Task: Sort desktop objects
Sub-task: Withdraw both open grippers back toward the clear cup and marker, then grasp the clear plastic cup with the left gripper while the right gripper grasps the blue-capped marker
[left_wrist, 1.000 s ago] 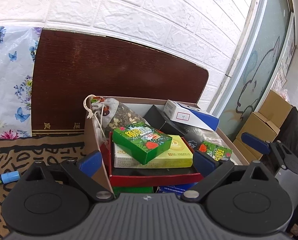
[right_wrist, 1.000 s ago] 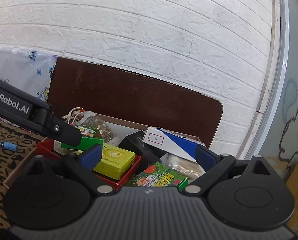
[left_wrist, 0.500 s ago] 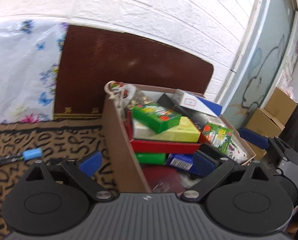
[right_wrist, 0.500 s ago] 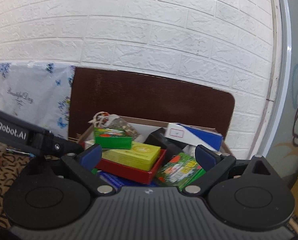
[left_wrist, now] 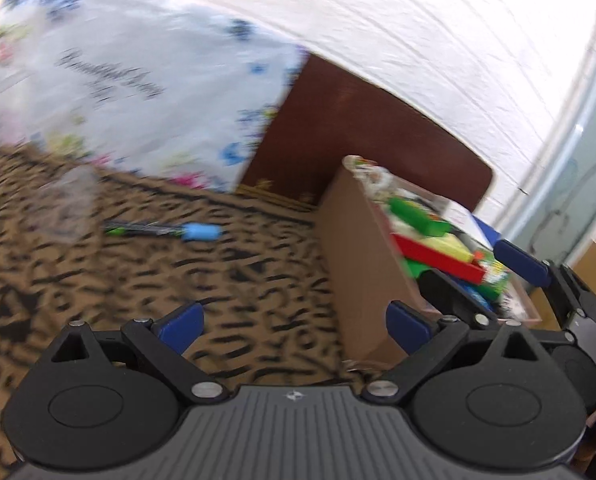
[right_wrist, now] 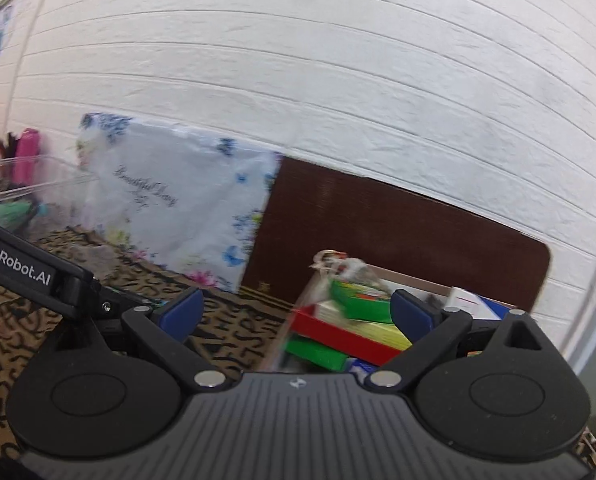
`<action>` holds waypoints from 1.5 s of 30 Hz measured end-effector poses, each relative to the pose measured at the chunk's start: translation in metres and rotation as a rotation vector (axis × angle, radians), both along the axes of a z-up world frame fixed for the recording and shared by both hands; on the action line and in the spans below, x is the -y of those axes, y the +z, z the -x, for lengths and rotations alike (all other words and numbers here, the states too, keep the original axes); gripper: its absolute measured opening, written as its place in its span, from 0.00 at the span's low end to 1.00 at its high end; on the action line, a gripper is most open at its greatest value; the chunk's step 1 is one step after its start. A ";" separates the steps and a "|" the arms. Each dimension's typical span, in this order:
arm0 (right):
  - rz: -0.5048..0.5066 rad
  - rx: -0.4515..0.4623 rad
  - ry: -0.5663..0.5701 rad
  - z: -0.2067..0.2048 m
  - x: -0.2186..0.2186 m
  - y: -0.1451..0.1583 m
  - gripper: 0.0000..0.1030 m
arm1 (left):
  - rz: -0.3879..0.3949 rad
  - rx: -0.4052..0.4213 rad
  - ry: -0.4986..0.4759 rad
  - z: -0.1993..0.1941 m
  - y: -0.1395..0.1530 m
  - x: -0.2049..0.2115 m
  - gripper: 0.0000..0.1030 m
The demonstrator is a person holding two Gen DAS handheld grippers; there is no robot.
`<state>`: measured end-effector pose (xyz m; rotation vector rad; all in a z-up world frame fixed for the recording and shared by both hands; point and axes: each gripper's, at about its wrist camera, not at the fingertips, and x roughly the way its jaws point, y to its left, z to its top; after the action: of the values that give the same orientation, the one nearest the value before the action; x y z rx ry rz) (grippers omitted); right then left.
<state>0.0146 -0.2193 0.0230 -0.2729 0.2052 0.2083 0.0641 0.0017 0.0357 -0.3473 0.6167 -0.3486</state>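
We see both tools with fingers apart and holding nothing: left tool (left_wrist: 292,322), right tool (right_wrist: 296,312). The cardboard box (left_wrist: 354,264) stands ahead-right of the left tool, the pen (left_wrist: 166,230) ahead-left on the surface (left_wrist: 238,280).

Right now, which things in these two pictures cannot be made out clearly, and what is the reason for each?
- Left wrist view: the pen on the patterned cloth is smeared by motion blur; its markings are unreadable.
- Left wrist view: the cardboard box wall hides the lower packages inside.
- Right wrist view: the clear bin is cut by the left edge; its contents are blurred.
- Right wrist view: the right gripper body hides the box's near part.
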 end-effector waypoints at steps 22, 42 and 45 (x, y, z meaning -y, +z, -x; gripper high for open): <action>0.007 -0.189 0.212 -0.086 -0.103 -0.063 0.94 | 0.028 -0.090 0.260 -0.064 -0.039 -0.101 0.94; 0.076 -0.304 0.266 -0.211 -0.131 -0.105 0.93 | 0.034 -0.082 0.323 -0.139 -0.057 -0.115 0.72; 0.079 -0.341 0.290 -0.221 -0.133 -0.111 0.92 | 0.043 -0.087 0.325 -0.144 -0.058 -0.117 0.66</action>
<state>0.2359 -0.0866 -0.0881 -0.3443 0.5129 0.5360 0.2085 0.1182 -0.0225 -0.4983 0.6271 -0.0356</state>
